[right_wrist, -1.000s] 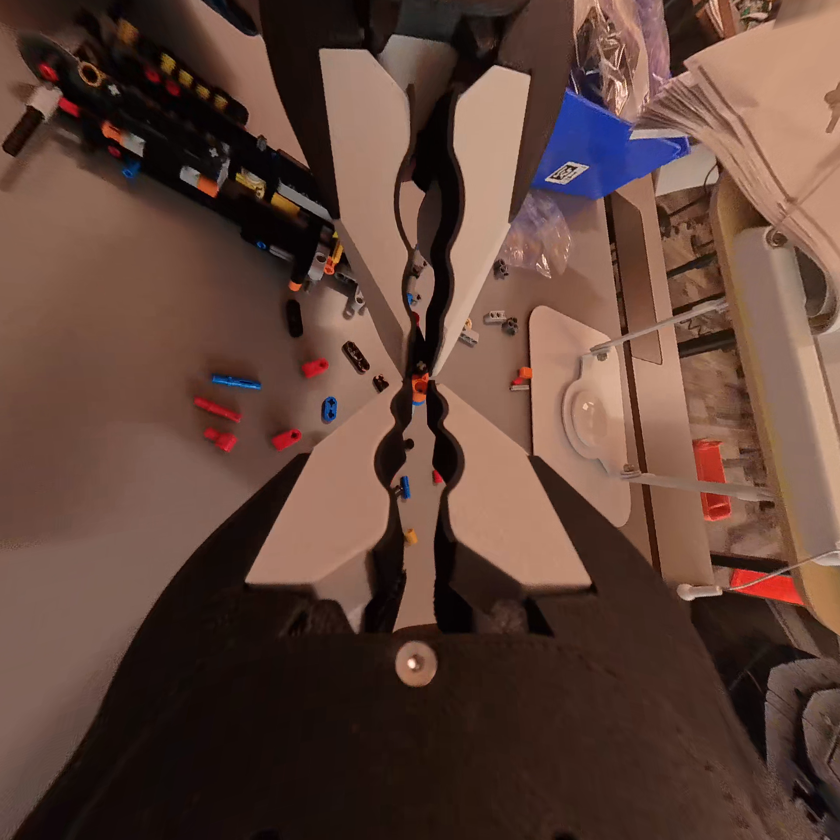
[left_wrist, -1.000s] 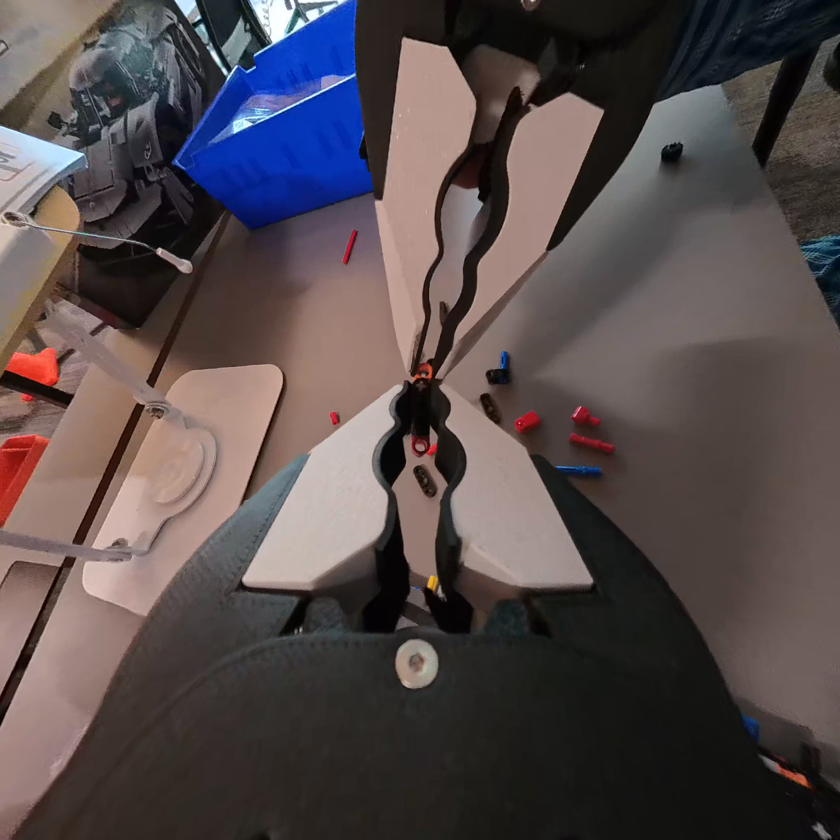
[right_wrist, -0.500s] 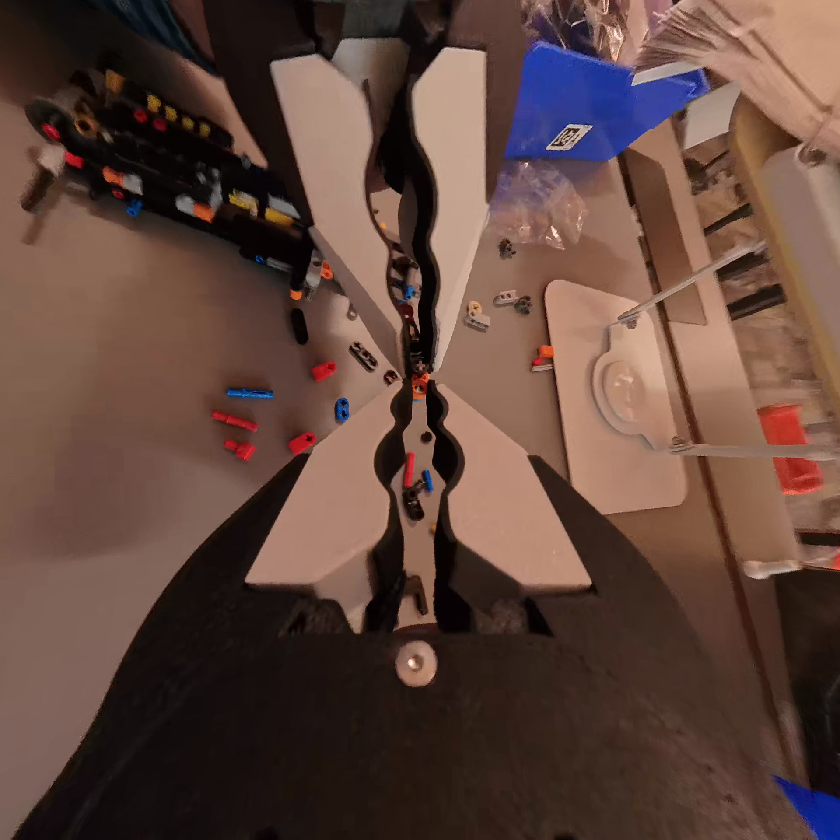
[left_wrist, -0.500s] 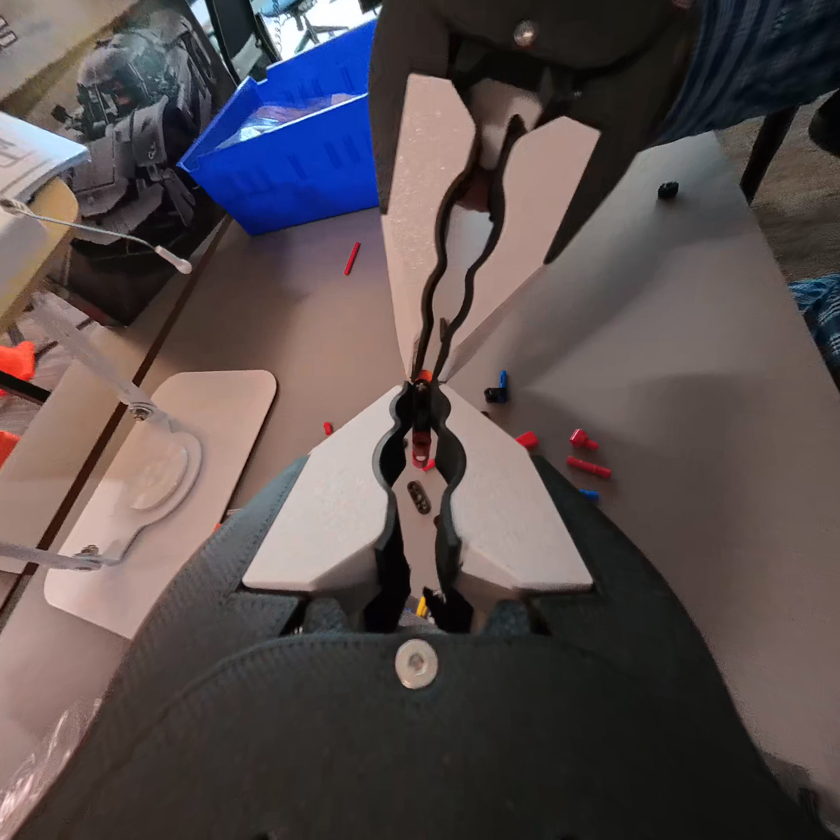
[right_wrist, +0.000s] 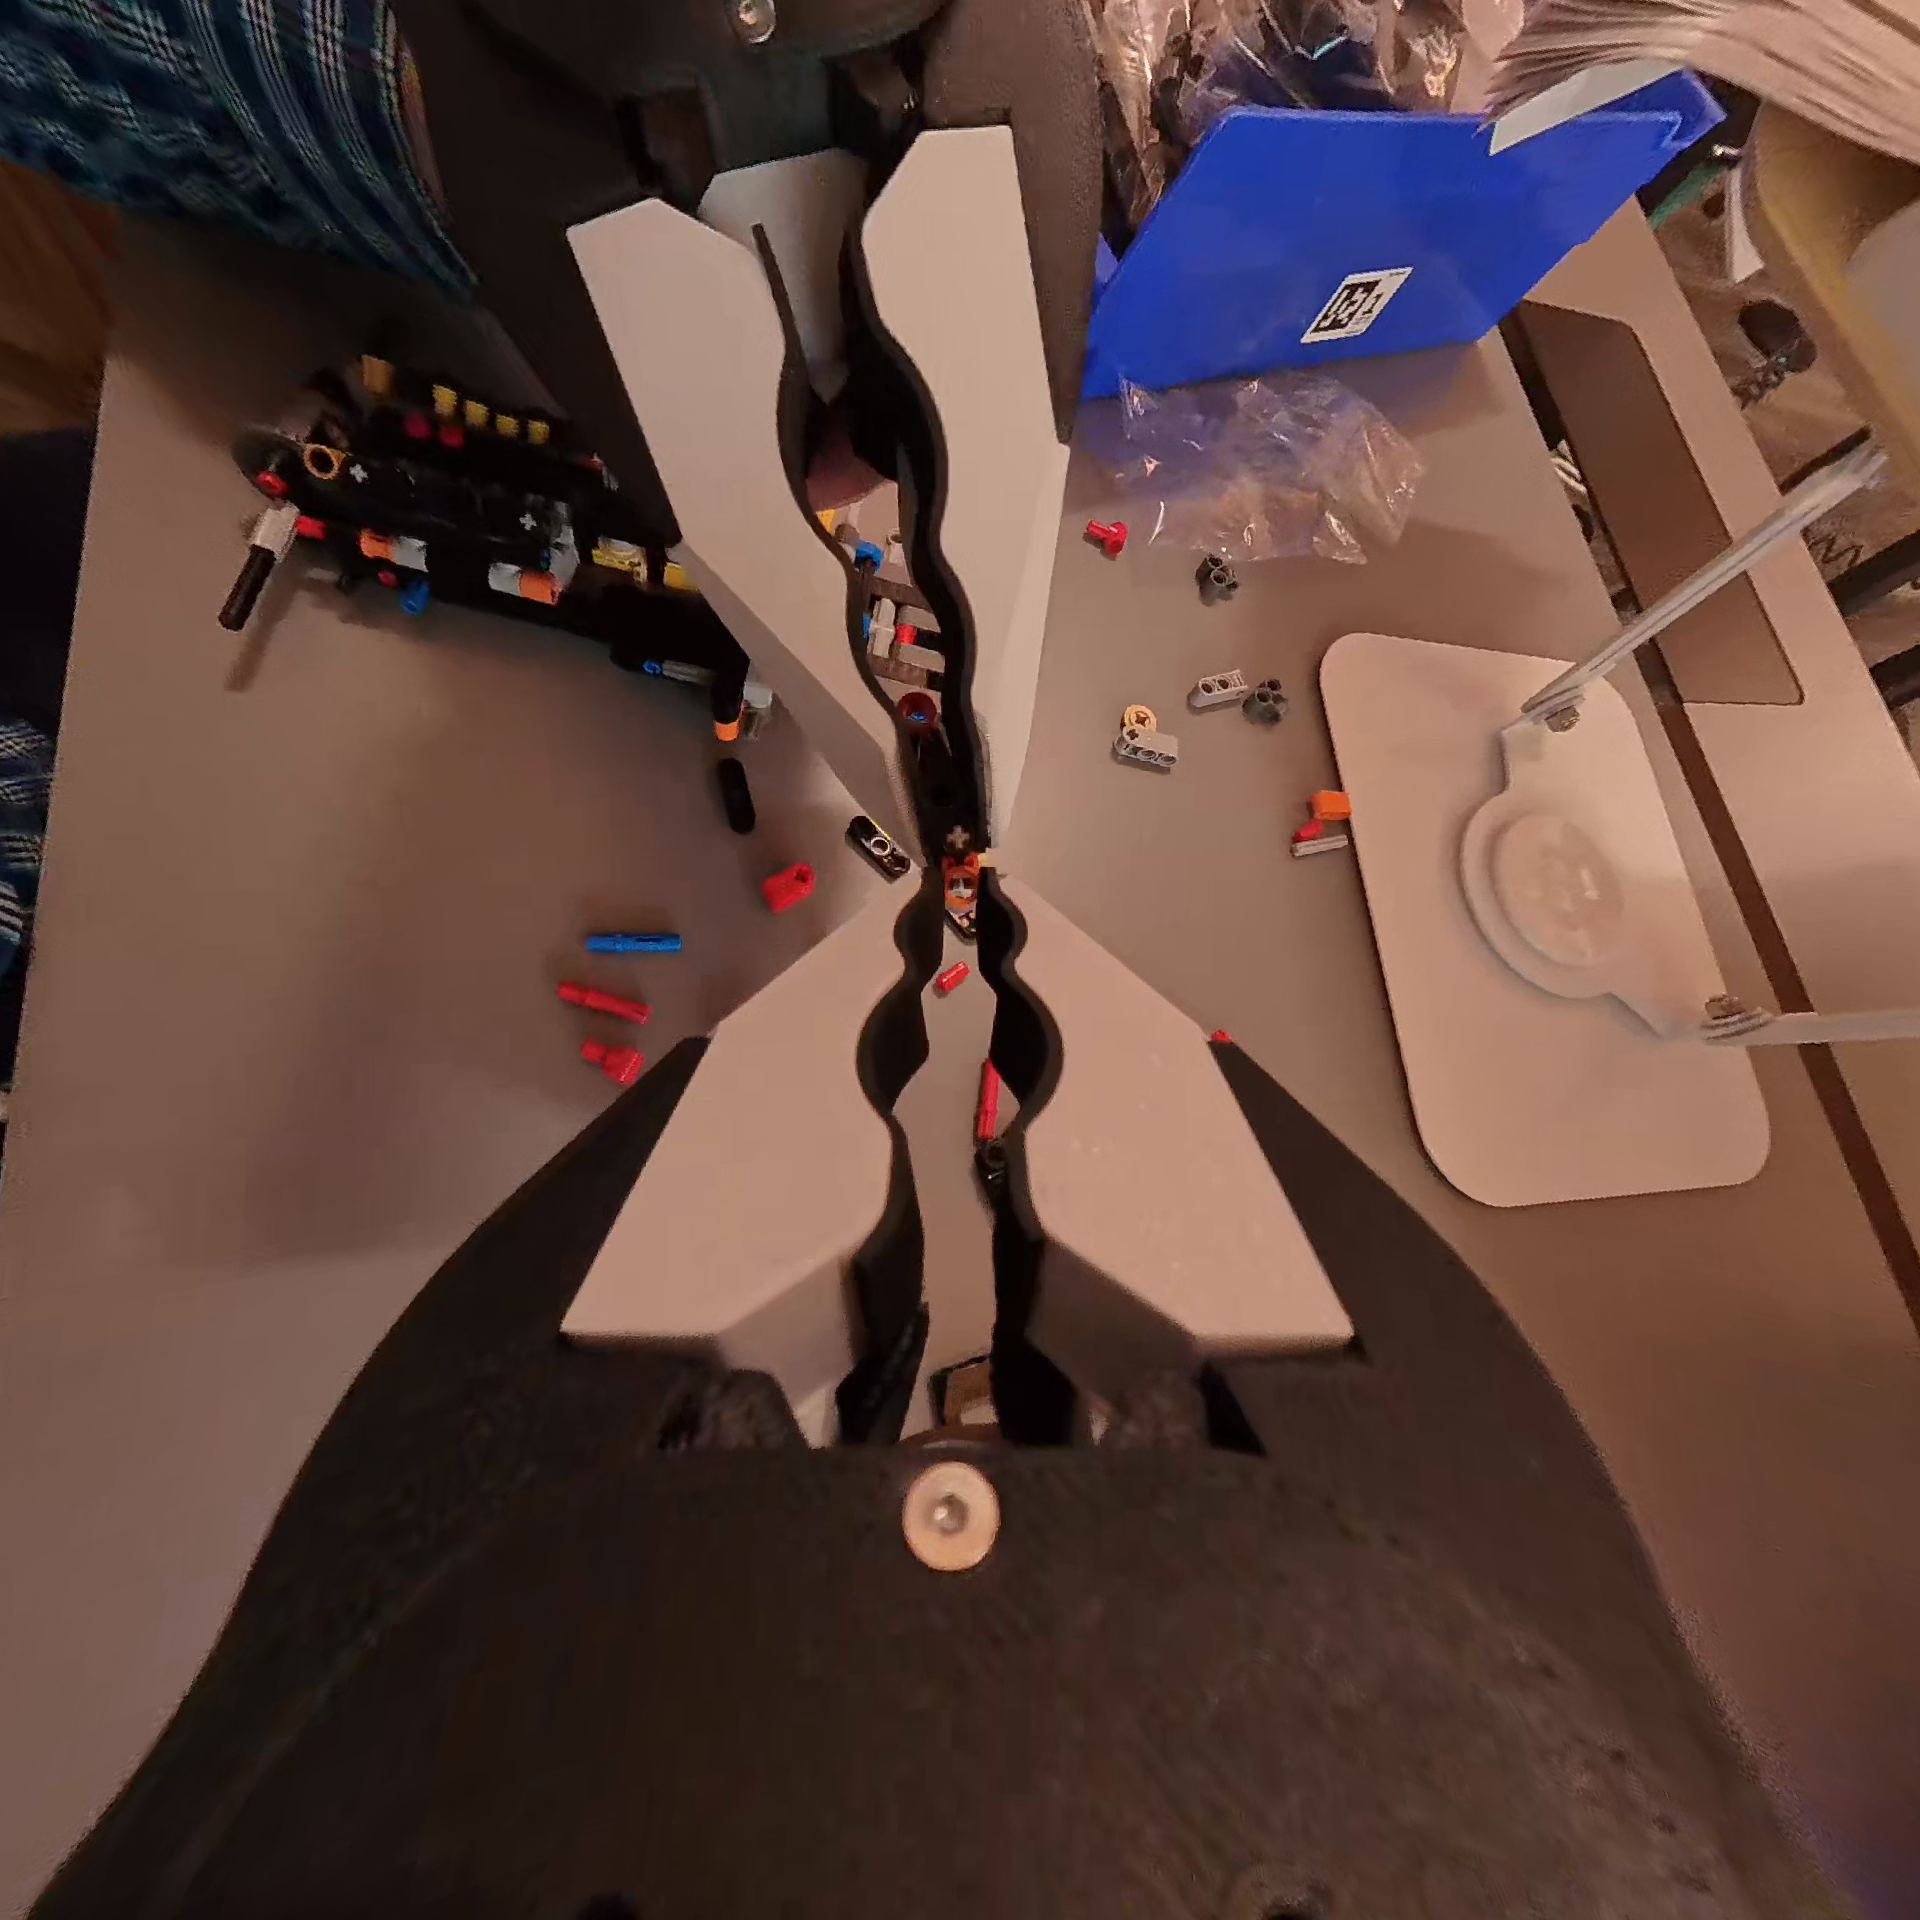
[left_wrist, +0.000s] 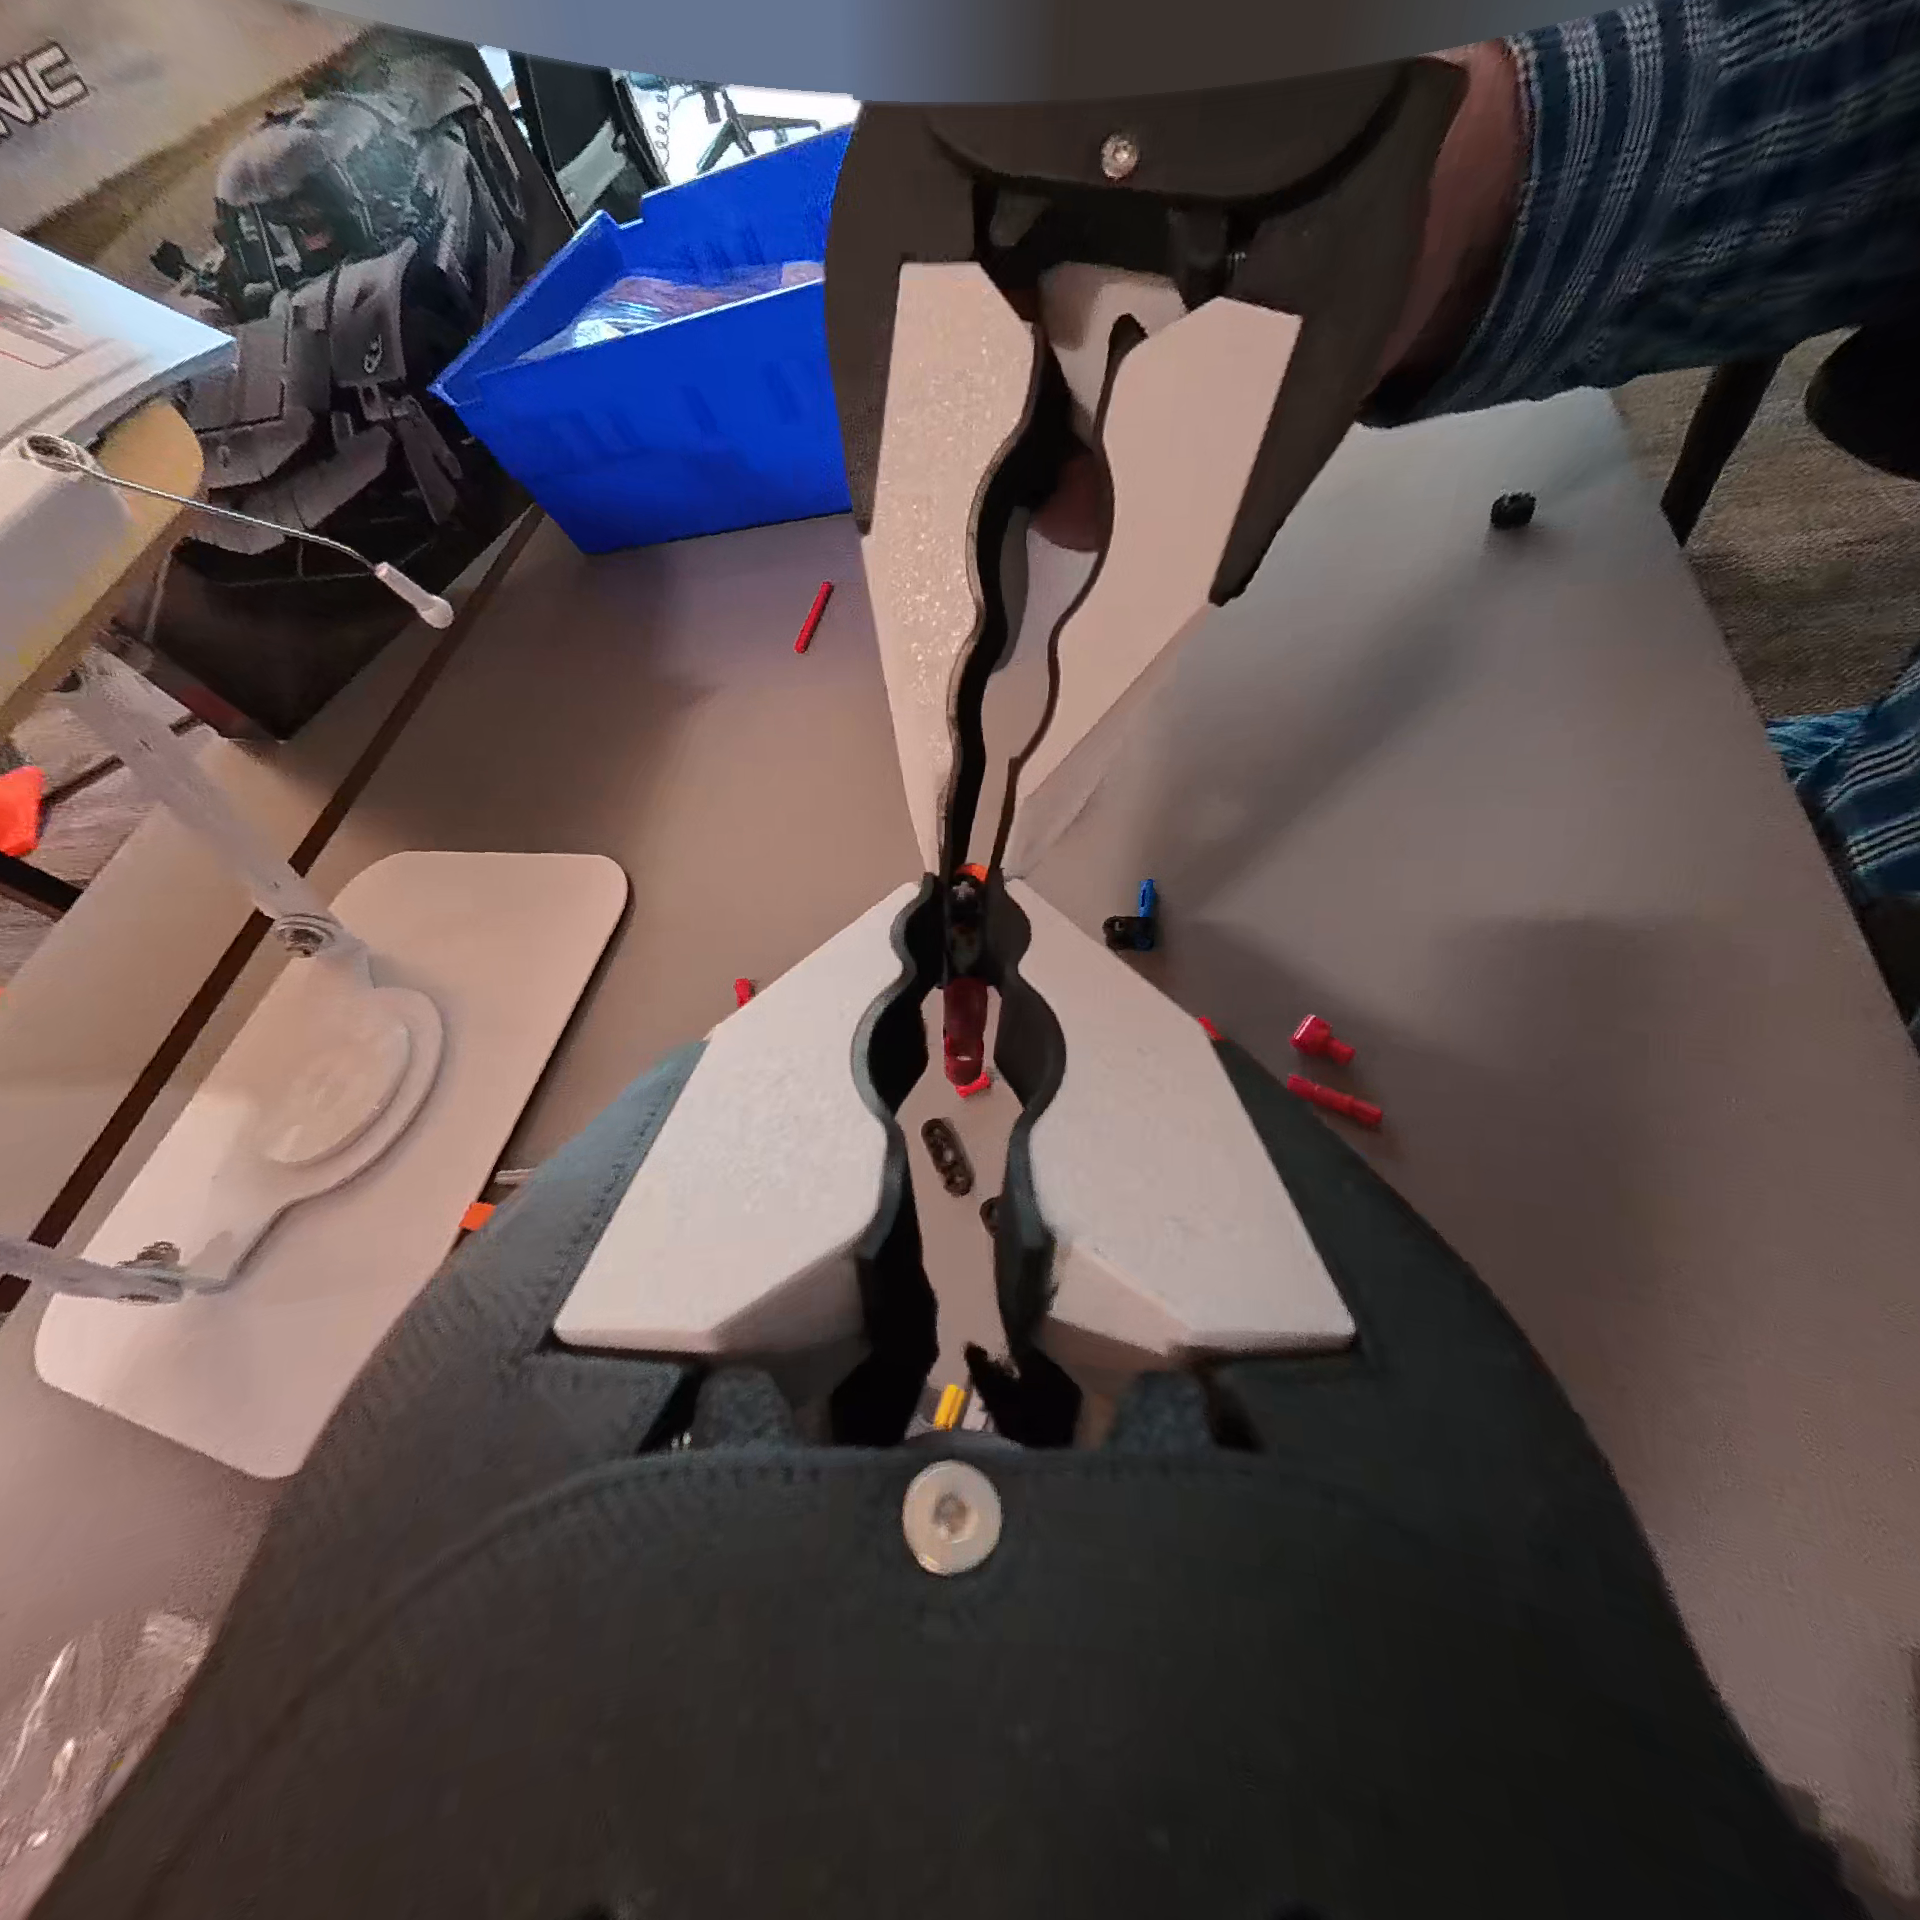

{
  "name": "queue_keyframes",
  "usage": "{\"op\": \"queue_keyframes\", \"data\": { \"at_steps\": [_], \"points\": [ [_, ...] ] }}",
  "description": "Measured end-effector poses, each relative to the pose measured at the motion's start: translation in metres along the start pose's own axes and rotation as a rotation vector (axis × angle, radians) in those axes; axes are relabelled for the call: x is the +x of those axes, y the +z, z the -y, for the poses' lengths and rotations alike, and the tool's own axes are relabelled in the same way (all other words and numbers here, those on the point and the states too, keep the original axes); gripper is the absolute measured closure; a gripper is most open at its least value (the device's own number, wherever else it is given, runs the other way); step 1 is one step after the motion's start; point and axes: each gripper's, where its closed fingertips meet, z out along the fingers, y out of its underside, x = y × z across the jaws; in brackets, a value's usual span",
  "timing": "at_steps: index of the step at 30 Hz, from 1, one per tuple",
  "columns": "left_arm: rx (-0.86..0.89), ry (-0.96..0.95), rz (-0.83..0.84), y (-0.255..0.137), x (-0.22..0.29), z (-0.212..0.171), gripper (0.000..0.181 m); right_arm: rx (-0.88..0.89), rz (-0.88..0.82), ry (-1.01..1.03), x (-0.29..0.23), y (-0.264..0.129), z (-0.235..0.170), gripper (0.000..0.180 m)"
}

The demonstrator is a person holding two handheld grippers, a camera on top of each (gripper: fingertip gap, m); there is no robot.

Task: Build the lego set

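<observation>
My left gripper (left_wrist: pixel 961 914) is shut on a small black piece with a red end (left_wrist: pixel 964 1023). My right gripper (right_wrist: pixel 961 891) is shut on a small orange piece (right_wrist: pixel 961 878). The two grippers meet tip to tip above the grey table (left_wrist: pixel 1455 831), and the orange piece touches the black one. In the left wrist view the right gripper (left_wrist: pixel 974 860) comes down from the top. In the right wrist view the left gripper (right_wrist: pixel 951 831) comes from the top with the red end (right_wrist: pixel 914 710) between its fingers. A long black partly built model (right_wrist: pixel 468 520) lies at the left.
Loose red, blue, black and grey pieces (right_wrist: pixel 613 997) lie scattered under the grippers. A blue bin (left_wrist: pixel 675 416) and a clear plastic bag (right_wrist: pixel 1257 468) stand at the back. A white stand base (right_wrist: pixel 1538 935) with a lens lies beside the table edge. My left and right fingertips are right by each other. Between my right fingertips and the long black partly built model (right_wrist: pixel 468 520) there is roughly 15 cm.
Both grippers have stayed shut and tip to tip. The pair has shifted over the table: the loose pieces sit lower in the left wrist view and the black model nearer the middle in the right wrist view.
</observation>
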Motion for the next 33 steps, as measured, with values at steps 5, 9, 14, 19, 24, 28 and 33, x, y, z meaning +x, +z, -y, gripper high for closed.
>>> {"op": "queue_keyframes", "data": {
  "at_steps": [5,9,14,19,24,28,33],
  "points": [
    [0.026,0.028,0.011,-0.002,0.0,0.006,0.177,0.027,0.054,0.039,-0.002,-0.001,0.004,0.177],
    [0.026,0.019,0.007,-0.002,0.0,0.005,0.177,0.039,0.058,0.055,-0.001,0.0,0.003,0.177],
    [0.083,-0.056,-0.013,-0.004,-0.004,0.008,0.177,0.086,0.073,0.153,0.002,-0.002,0.007,0.177],
    [0.106,-0.094,-0.018,-0.004,-0.006,0.01,0.177,0.104,0.051,0.175,0.002,-0.002,0.008,0.177],
    [0.174,-0.217,-0.06,-0.006,-0.011,0.015,0.177,0.099,-0.033,0.091,0.008,-0.008,0.013,0.177],
    [0.219,-0.284,-0.054,-0.011,-0.018,0.018,0.177,0.085,-0.125,0.02,0.011,-0.009,0.019,0.177],
    [0.295,-0.322,0.02,-0.022,-0.034,0.027,0.178,0.086,-0.084,0.066,0.003,-0.002,0.017,0.18]
  ]
}}
